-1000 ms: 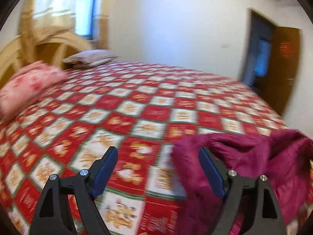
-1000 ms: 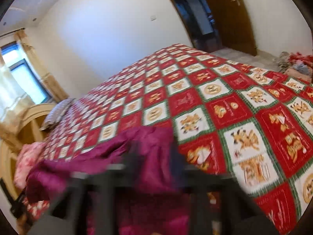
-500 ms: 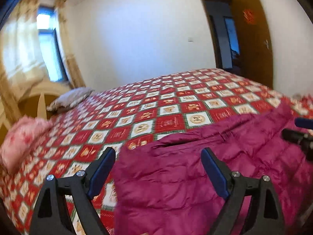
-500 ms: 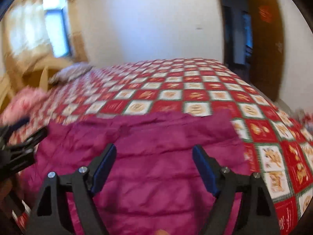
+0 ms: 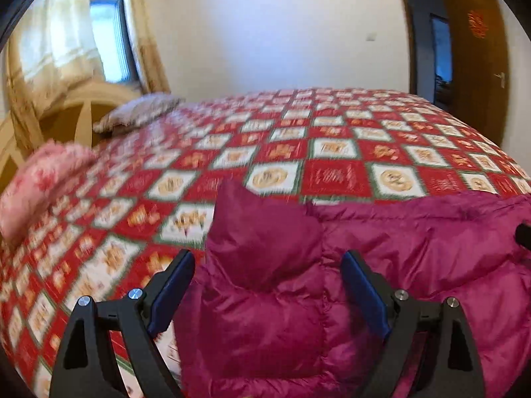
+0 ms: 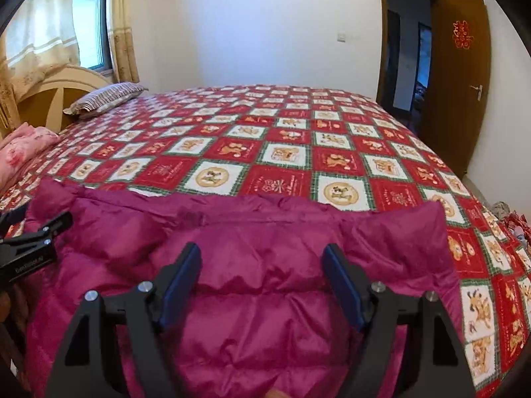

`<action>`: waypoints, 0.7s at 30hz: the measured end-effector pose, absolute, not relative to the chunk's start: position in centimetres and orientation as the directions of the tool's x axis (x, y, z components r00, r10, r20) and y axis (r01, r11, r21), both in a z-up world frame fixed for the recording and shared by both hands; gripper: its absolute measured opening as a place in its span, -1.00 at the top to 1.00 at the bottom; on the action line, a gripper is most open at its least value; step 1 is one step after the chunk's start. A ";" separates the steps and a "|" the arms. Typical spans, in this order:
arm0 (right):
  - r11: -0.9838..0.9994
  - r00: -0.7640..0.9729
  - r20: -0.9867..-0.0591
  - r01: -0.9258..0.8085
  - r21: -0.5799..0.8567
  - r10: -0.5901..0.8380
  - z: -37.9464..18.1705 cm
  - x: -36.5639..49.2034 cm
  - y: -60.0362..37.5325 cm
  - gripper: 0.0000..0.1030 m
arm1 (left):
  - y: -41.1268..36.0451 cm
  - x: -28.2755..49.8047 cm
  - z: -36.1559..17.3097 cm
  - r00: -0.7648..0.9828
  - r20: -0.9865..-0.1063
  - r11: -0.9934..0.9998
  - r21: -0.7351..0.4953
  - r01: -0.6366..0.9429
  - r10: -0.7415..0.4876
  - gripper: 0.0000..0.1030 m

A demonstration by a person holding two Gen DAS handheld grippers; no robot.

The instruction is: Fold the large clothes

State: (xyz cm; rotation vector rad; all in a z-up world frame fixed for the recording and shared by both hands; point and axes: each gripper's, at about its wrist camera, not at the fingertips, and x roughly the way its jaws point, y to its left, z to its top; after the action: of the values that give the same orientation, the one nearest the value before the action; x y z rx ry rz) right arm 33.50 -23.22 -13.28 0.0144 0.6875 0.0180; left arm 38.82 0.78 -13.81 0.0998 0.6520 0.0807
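A magenta puffer jacket (image 6: 259, 325) lies spread across the near side of the bed. My right gripper (image 6: 262, 248) hovers over its middle with blue pads wide apart; its jaws are closing a little, and the fabric lies under them without being pinched. My left gripper (image 5: 267, 258) is open at the jacket's (image 5: 415, 248) left end. A puffed-up corner of the jacket (image 5: 262, 229) rises between its fingers, untouched by the pads. In the right wrist view the left gripper (image 6: 33, 232) shows at the far left edge.
A red, white and green checked bedspread (image 6: 282, 152) covers the large bed. A striped pillow (image 6: 103, 99) and a pink pillow (image 6: 23, 149) lie by the headboard (image 6: 49, 89) at the left. A brown door (image 6: 461, 76) stands open at the right, with clutter on the floor (image 6: 511, 222).
The jacket went from a bunched heap to a flat spread along the bed's near edge. Both grippers swung round and sank over it, the left one sliding to the jacket's left end.
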 end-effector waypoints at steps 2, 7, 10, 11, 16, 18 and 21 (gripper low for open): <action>1.000 0.769 -0.640 -0.007 0.018 0.017 -13.8 34.1 -23.2 -0.54 | 1.4 39.3 -14.3 0.782 -0.614 0.994 0.089 -0.064 0.106 -0.75; 0.999 0.754 -0.657 0.016 0.041 0.015 -14.4 35.4 -24.0 -0.54 | 2.1 40.6 -15.0 0.757 -0.645 0.994 0.040 -0.098 0.101 -0.76; 0.999 0.755 -0.656 0.017 0.028 0.006 -14.1 35.8 -23.9 -0.54 | 2.2 40.8 -15.0 0.756 -0.646 0.994 0.041 -0.103 0.105 -0.76; 1.000 0.750 -0.662 0.015 0.020 0.002 -14.0 35.9 -23.8 -0.54 | 2.1 41.0 -15.1 0.751 -0.652 0.994 0.043 -0.103 0.106 -0.76; 0.999 0.763 -0.646 -0.013 0.041 0.036 -12.2 35.7 -23.0 -0.51 | 3.0 41.4 -15.4 0.739 -0.667 0.992 0.001 -0.128 0.096 -0.79; 0.999 0.789 -0.613 0.000 0.038 0.023 -11.3 35.0 -23.2 -0.51 | 3.5 41.8 -15.6 0.731 -0.675 0.989 -0.014 -0.146 0.099 -0.80; 0.996 0.780 -0.625 0.044 0.077 0.014 -11.6 35.4 -24.8 -0.51 | 3.7 42.3 -15.8 0.723 -0.680 0.983 -0.010 -0.182 0.126 -0.80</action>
State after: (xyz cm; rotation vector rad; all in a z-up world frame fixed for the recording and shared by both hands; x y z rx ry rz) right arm 35.36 -24.84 -11.56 0.0892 0.6759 -0.0162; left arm 42.35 3.73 -15.82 -0.0782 0.7442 0.1704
